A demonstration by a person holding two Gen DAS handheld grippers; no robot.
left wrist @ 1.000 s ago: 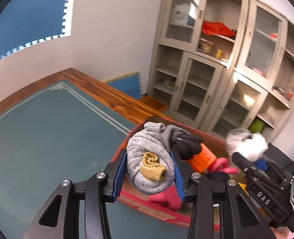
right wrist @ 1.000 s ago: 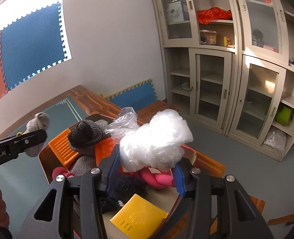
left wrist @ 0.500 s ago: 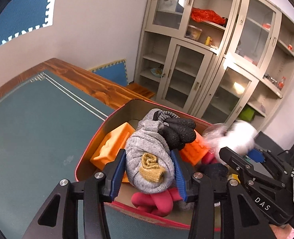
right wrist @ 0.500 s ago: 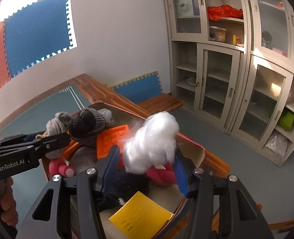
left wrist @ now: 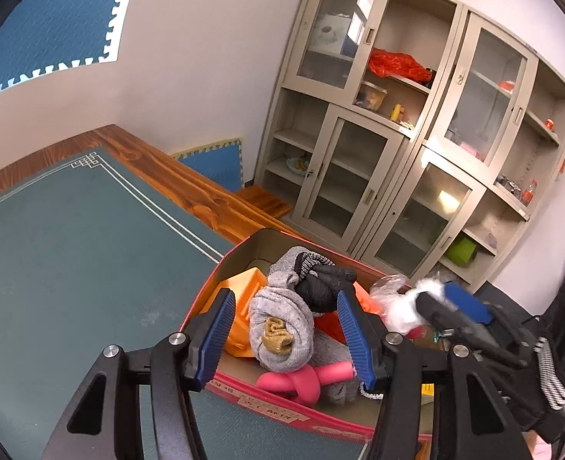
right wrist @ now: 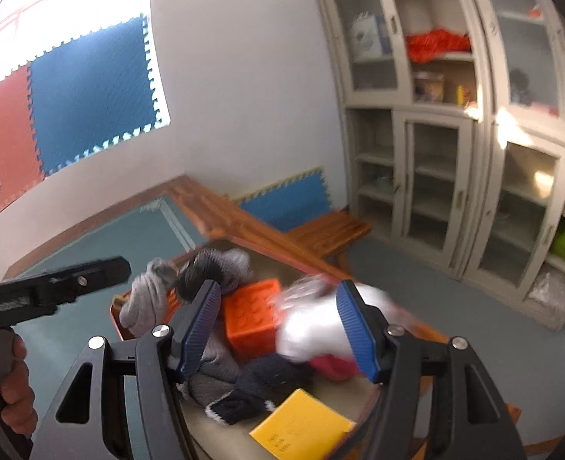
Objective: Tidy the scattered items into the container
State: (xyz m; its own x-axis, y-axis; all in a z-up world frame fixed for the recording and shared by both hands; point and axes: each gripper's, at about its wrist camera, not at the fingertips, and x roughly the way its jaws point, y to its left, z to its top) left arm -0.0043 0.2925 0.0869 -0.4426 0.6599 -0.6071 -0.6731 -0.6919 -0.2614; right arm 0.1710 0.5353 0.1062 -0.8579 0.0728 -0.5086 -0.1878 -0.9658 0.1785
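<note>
Both grippers hang over the red-walled container [left wrist: 202, 318] on the green table mat [left wrist: 71, 260]. Left gripper [left wrist: 284, 329]: jaws opening, blue pads clear of the grey rolled sock [left wrist: 280, 326] on either side — sock released, lying inside the container on the orange block [left wrist: 240, 306] and above the pink knotted toy [left wrist: 305, 377]. A black-and-grey sock bundle [left wrist: 321, 281] sits just behind it. Right gripper [right wrist: 282, 329]: jaws opening too; the white plastic bag [right wrist: 313, 326] is between them, blurred, near the right-hand pad — contact there cannot be told. Bag is over the container, above a dark sock [right wrist: 259, 387] and beside a yellow booklet [right wrist: 301, 429]. A hand [right wrist: 10, 387] grips the left tool's handle.
</note>
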